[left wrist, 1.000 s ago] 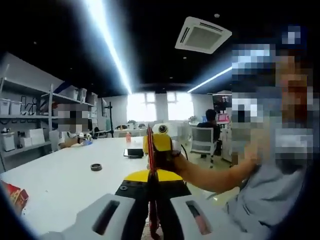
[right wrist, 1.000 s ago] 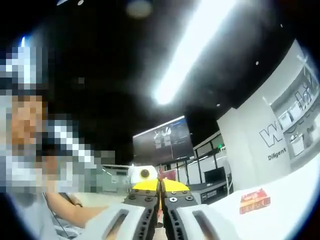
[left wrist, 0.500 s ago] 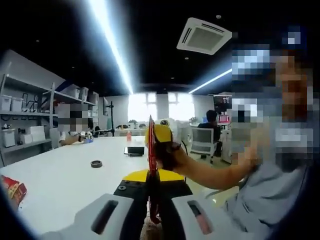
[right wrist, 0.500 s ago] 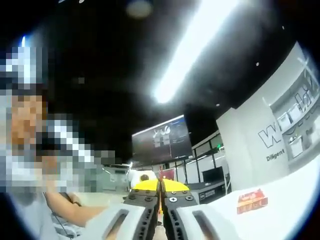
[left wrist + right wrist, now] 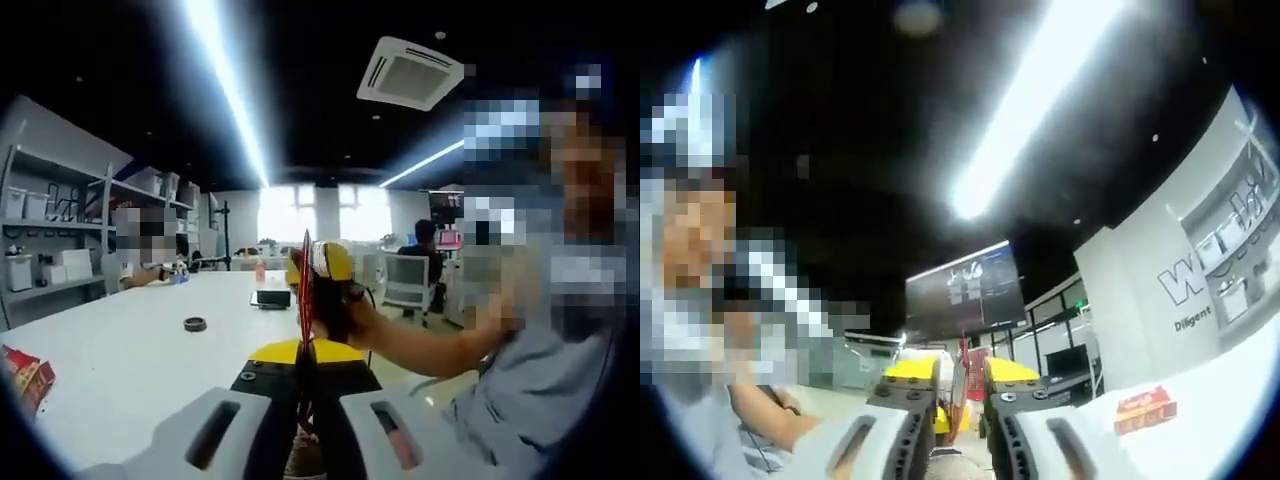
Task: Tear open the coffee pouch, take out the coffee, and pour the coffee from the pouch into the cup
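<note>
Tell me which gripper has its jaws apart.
The right gripper: its jaws stand apart on either side of the red pouch, while the left gripper is pinched shut on it.

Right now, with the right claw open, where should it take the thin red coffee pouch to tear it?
Take the free top strip of the thin red coffee pouch, above where the left claw is shut on its lower part. The pouch stands upright and edge-on, so probably bring the right claw in facing the left, one jaw on each flat face.
</note>
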